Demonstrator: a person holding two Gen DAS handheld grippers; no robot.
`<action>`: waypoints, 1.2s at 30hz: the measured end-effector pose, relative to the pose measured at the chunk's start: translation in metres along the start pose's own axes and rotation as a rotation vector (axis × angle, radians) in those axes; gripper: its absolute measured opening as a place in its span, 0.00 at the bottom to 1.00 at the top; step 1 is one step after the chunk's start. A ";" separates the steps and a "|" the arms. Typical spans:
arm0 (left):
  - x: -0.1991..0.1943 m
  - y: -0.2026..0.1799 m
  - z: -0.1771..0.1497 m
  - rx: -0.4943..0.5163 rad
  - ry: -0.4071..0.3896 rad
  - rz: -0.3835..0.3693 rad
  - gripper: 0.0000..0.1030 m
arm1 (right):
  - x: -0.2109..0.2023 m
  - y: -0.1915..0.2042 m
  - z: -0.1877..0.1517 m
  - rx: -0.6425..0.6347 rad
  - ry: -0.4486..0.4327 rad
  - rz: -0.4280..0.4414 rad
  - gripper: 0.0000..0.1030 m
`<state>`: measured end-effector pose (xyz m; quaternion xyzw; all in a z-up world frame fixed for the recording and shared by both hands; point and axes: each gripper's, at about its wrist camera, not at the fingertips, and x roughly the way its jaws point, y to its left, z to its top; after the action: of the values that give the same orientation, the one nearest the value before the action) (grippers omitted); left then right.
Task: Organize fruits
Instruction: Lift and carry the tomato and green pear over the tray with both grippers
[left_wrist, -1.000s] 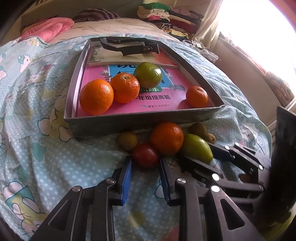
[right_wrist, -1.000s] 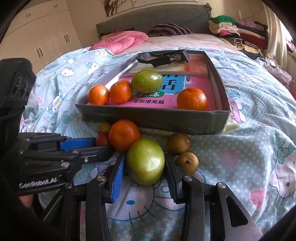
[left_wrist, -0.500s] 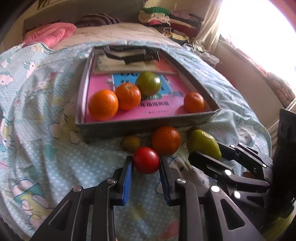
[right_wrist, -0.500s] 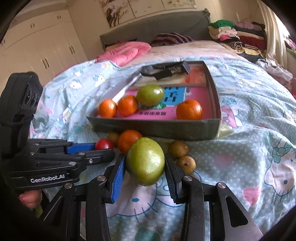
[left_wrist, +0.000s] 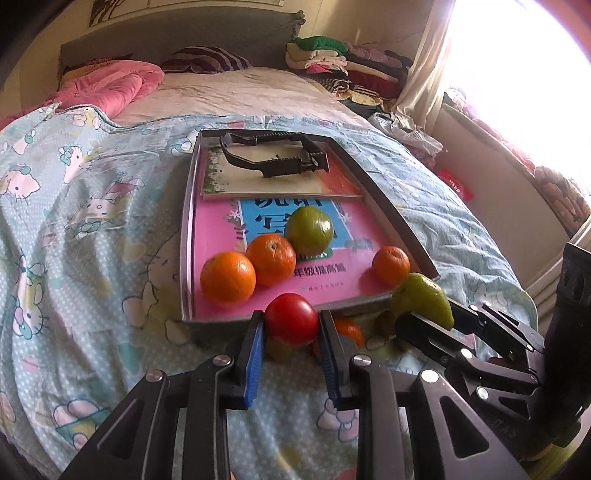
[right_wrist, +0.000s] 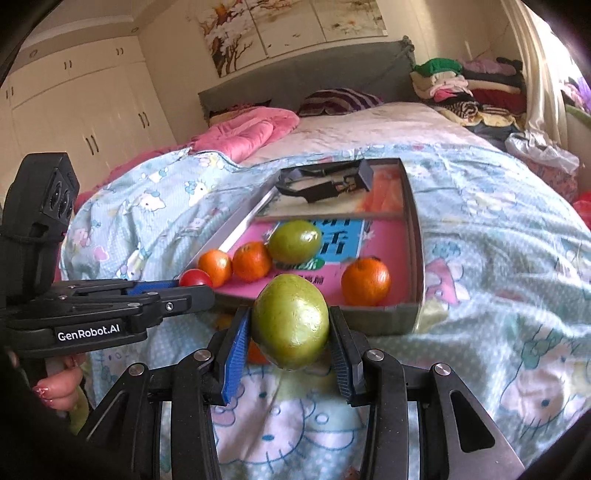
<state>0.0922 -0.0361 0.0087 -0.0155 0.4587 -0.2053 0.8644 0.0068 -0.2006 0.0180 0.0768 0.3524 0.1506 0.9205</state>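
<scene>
My left gripper (left_wrist: 291, 326) is shut on a red tomato (left_wrist: 291, 318) and holds it above the blanket, just before the near wall of the grey tray (left_wrist: 186, 236). My right gripper (right_wrist: 290, 334) is shut on a green mango (right_wrist: 290, 325), also lifted before the tray (right_wrist: 415, 236); it shows in the left wrist view (left_wrist: 421, 301). In the tray lie three oranges (left_wrist: 228, 278) (left_wrist: 271, 258) (left_wrist: 390, 265) and a green fruit (left_wrist: 309, 230). An orange (left_wrist: 349, 330) and small brown fruits lie on the blanket, mostly hidden by the left gripper's fingers.
The tray holds a pink book (left_wrist: 332, 280), another book and a black clamp-like tool (left_wrist: 275, 157) at its far end. The bed has a cartoon-print blanket (left_wrist: 85, 236), a pink quilt (left_wrist: 107, 86) and piled clothes (left_wrist: 343, 70) at the back.
Both grippers have lifted their fruit off the blanket and moved up toward the tray. The left closed on the tomato during this second.
</scene>
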 end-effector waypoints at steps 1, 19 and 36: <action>0.001 -0.001 0.002 0.002 -0.001 0.003 0.27 | 0.002 0.000 0.003 -0.005 0.000 -0.007 0.41; 0.028 -0.006 0.017 0.017 0.034 0.016 0.28 | 0.036 -0.002 0.026 -0.065 0.039 -0.034 0.41; 0.034 0.006 0.019 0.006 0.036 0.060 0.28 | 0.061 0.004 0.035 -0.127 0.083 -0.029 0.41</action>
<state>0.1262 -0.0465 -0.0085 0.0046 0.4739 -0.1808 0.8618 0.0727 -0.1775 0.0072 0.0071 0.3812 0.1624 0.9101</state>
